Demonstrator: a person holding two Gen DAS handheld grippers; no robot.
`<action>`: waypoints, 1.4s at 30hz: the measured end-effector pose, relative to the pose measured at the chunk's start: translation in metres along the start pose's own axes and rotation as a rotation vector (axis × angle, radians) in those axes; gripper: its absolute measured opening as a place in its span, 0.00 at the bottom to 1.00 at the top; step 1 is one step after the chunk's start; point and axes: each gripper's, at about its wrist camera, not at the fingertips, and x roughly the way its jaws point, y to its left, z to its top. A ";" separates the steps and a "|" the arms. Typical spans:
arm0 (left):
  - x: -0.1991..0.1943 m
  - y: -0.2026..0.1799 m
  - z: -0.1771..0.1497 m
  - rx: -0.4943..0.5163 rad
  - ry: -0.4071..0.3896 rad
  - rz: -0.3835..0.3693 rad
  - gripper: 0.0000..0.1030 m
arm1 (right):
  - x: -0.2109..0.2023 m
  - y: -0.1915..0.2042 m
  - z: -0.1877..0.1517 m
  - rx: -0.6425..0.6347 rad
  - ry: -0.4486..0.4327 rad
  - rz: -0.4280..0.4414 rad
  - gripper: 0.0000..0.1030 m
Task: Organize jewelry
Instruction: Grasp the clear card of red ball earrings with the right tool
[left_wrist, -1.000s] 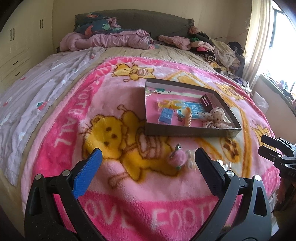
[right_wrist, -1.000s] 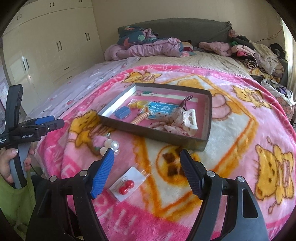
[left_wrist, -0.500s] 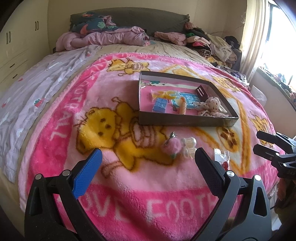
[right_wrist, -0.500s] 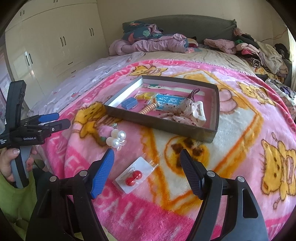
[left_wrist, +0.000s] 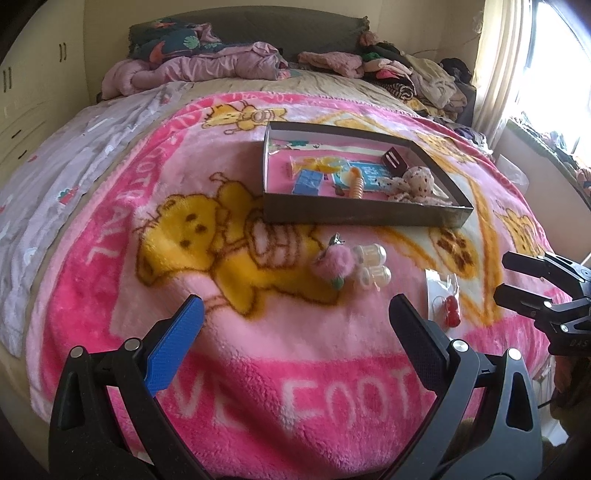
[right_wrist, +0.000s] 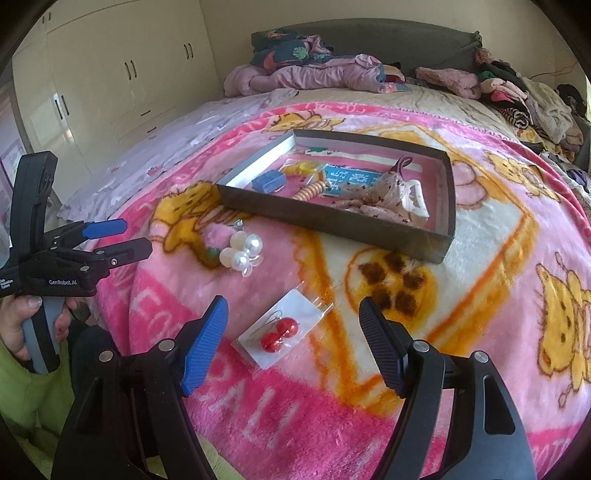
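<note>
A dark shallow box (left_wrist: 365, 216) (right_wrist: 332, 225) lies on the pink blanket and holds several small accessories. In front of it lie a pink fluffy clip (left_wrist: 332, 264) (right_wrist: 218, 236), a pearl hair clip (left_wrist: 373, 267) (right_wrist: 242, 251) and a packet of red ball earrings (left_wrist: 445, 299) (right_wrist: 282, 330). My left gripper (left_wrist: 295, 314) is open and empty, hovering short of the fluffy clip; it also shows in the right wrist view (right_wrist: 114, 236). My right gripper (right_wrist: 291, 317) is open and empty, just above and before the earring packet; it also shows in the left wrist view (left_wrist: 517, 277).
The pink cartoon blanket (left_wrist: 258, 369) covers a bed. Piles of clothes (left_wrist: 406, 74) and bedding (right_wrist: 306, 74) lie at the headboard. White wardrobes (right_wrist: 110, 74) stand on the left. A curtained window (left_wrist: 517, 55) is on the right.
Both grippers have pulled back and lowered toward the bed's near edge. The loose pieces in front of the box now sit nearer the middle of both views. Both stay open.
</note>
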 end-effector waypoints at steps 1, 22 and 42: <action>0.001 -0.001 -0.001 0.004 0.003 -0.001 0.89 | 0.001 0.000 -0.001 -0.001 0.004 0.001 0.69; 0.032 -0.004 -0.012 0.018 0.064 -0.044 0.72 | 0.036 0.014 -0.013 -0.012 0.096 0.042 0.69; 0.073 -0.006 0.008 0.054 0.116 -0.065 0.59 | 0.082 0.020 -0.017 0.016 0.184 0.065 0.69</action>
